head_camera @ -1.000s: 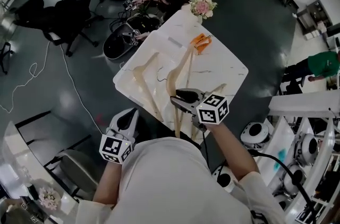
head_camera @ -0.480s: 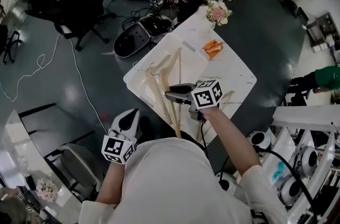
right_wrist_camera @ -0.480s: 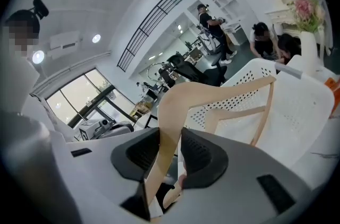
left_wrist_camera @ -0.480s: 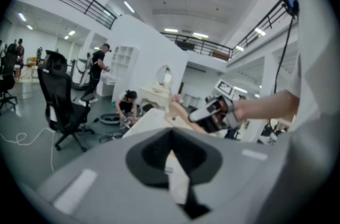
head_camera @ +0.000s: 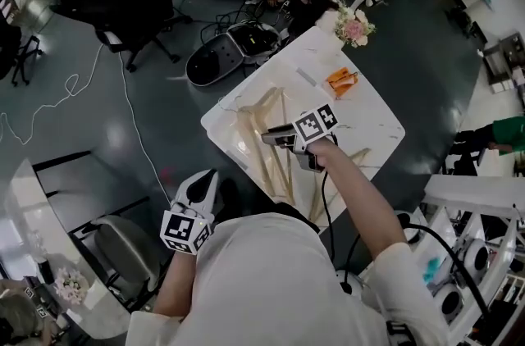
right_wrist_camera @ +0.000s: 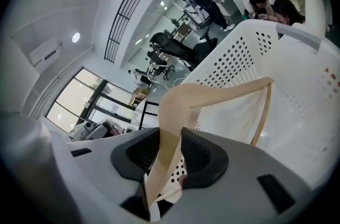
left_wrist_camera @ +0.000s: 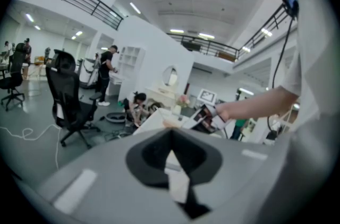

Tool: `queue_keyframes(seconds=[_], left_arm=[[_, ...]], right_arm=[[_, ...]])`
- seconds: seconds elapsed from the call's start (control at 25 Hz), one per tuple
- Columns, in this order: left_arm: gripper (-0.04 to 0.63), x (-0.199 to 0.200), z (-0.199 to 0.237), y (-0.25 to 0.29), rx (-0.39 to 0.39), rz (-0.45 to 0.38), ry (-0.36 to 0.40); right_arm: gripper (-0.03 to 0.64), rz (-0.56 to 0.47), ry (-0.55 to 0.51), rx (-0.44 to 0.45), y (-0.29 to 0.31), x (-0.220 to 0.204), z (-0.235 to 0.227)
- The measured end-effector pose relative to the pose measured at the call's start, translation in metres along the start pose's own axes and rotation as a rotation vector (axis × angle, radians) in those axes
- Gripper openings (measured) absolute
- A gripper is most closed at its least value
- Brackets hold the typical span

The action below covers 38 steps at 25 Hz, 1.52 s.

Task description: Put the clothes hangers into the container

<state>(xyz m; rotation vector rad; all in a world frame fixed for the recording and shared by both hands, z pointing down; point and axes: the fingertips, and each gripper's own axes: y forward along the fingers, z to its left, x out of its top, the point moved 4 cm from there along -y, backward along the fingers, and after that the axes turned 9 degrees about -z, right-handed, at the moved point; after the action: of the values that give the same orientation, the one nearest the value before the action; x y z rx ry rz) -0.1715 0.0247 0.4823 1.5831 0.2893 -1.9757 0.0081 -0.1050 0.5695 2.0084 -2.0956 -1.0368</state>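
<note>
My right gripper (head_camera: 275, 138) is shut on a pale wooden hanger (right_wrist_camera: 212, 95), which stands out between the pads (right_wrist_camera: 199, 151) toward the white perforated container (right_wrist_camera: 239, 58). In the head view the gripper hovers over this container (head_camera: 215, 123) at the left side of the white table (head_camera: 373, 119). Several hangers (head_camera: 264, 111) lie in the container. Another hanger (head_camera: 353, 158) lies on the table to the right of my arm. My left gripper (head_camera: 201, 182) hangs low beside my body, off the table, its jaws together and holding nothing.
An orange object (head_camera: 340, 80) and a vase of flowers (head_camera: 354, 29) are at the table's far end. People crouch on the floor beyond it near black shells (head_camera: 217, 61). An office chair (head_camera: 123, 8) stands at the far left.
My right gripper has carried the hanger leftward and away from me, from the table's near edge to over the container. The left gripper has stayed in place.
</note>
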Motion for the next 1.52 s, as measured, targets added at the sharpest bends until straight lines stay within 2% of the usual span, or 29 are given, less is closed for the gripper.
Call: queue_keyframes(seconds=[0.24, 0.56, 0.72, 0.76, 0.84, 1.04, 1.32, 1.52], left_arm=[[0.0, -0.002, 0.006, -0.001, 0.024, 0.005, -0.01], [0.002, -0.003, 0.011, -0.001, 0.04, 0.013, -0.024], [0.0, -0.005, 0.014, 0.0, 0.037, 0.018, -0.03], [0.002, -0.005, 0.014, 0.0, 0.035, 0.018, -0.032], [0.002, -0.004, 0.015, 0.001, 0.031, 0.018, -0.036], [0.0, -0.008, 0.017, 0.001, 0.018, 0.019, -0.038], [0.002, -0.004, 0.016, 0.003, -0.012, 0.015, -0.023], [0.001, 0.003, 0.008, 0.009, -0.041, 0.01, -0.004]], right_arm=[[0.121, 0.006, 0.041, 0.019, 0.026, 0.003, -0.01], [0.124, -0.007, 0.055, -0.036, 0.046, 0.001, -0.032], [0.123, -0.004, 0.046, -0.037, 0.053, -0.001, -0.034], [0.128, -0.008, 0.044, -0.035, 0.054, -0.002, -0.033], [0.197, -0.021, 0.036, -0.042, 0.055, 0.0, -0.031], [0.232, -0.055, 0.024, -0.051, 0.052, 0.001, -0.027], [0.238, -0.123, 0.019, -0.089, 0.028, 0.002, -0.021], [0.223, -0.277, 0.0, -0.065, -0.009, 0.001, -0.004]])
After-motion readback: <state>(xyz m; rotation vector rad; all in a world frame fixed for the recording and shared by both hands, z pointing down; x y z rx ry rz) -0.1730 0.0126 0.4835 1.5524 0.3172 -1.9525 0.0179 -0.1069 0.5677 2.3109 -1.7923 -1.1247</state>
